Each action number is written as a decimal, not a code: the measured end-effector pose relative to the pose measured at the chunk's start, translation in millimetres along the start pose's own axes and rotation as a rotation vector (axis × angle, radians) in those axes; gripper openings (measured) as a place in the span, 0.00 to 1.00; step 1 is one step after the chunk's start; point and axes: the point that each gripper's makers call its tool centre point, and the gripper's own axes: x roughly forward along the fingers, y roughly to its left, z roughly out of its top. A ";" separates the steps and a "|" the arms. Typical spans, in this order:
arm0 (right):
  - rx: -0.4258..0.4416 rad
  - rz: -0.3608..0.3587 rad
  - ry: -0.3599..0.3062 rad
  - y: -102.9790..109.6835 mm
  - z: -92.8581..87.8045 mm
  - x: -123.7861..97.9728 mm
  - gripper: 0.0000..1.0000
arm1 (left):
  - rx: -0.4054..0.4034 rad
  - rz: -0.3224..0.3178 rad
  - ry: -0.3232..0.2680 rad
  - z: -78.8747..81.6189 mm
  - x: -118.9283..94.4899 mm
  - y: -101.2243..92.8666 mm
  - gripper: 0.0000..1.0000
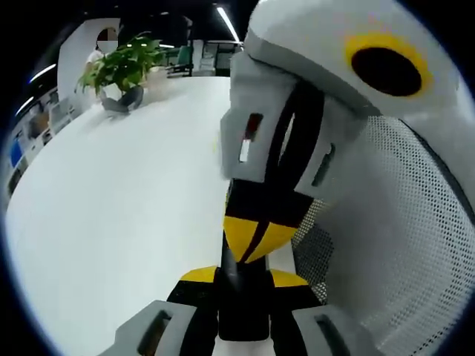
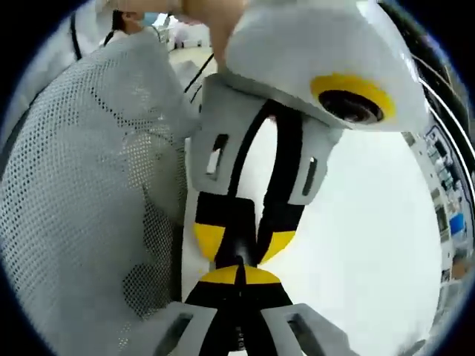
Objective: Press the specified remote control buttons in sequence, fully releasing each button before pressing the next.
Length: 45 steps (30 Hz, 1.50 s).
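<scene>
My left gripper has its yellow-tipped jaws set apart and shut on a slim black remote control, seen end-on between them. The right gripper comes in from the upper right, jaws together, with its yellow tips meeting the far end of the remote. In the right gripper view my right gripper is shut, its tips against the narrow dark remote, which sits between the left gripper's two yellow tips. The remote's buttons are hidden.
A white table spreads to the left. A potted green plant stands at its far end. A person's white mesh sleeve is close on the right; another mesh sleeve sits close in the right gripper view.
</scene>
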 end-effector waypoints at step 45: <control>0.179 0.011 -0.090 -0.8 -19.4 -11.0 0.24 | 0.023 0.006 0.035 0.7 0.7 -0.6 0.24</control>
